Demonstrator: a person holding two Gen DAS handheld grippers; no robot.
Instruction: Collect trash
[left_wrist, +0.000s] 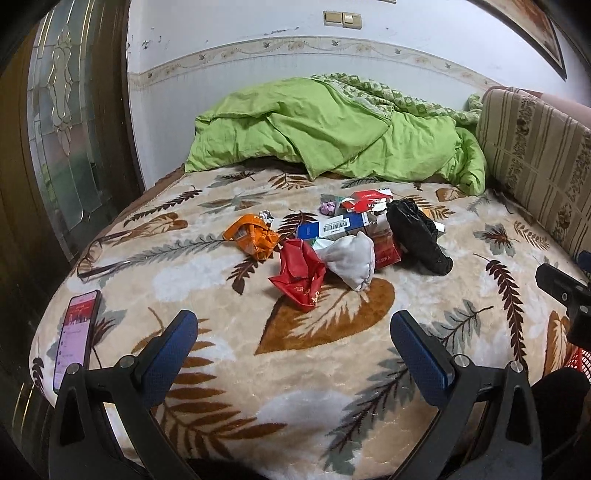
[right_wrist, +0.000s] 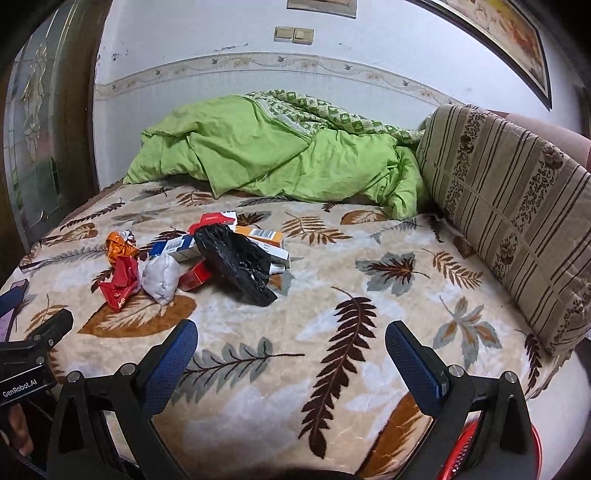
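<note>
Jaws wide, crumpled trash pile (left_wrist: 343, 240), perhaps wrappers

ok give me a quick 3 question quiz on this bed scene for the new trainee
1. True or false: the left gripper is already shut on a piece of trash.
2. Multiple choice: what lies right beside the white crumpled wad on the side nearer the phone? A) black plastic bag B) red crumpled wrapper C) green duvet
3. Fill in: the red basket shows at the lower edge of the ____ wrist view.

Key
1. False. Both it and the right gripper are open and hold nothing.
2. B
3. right
</note>
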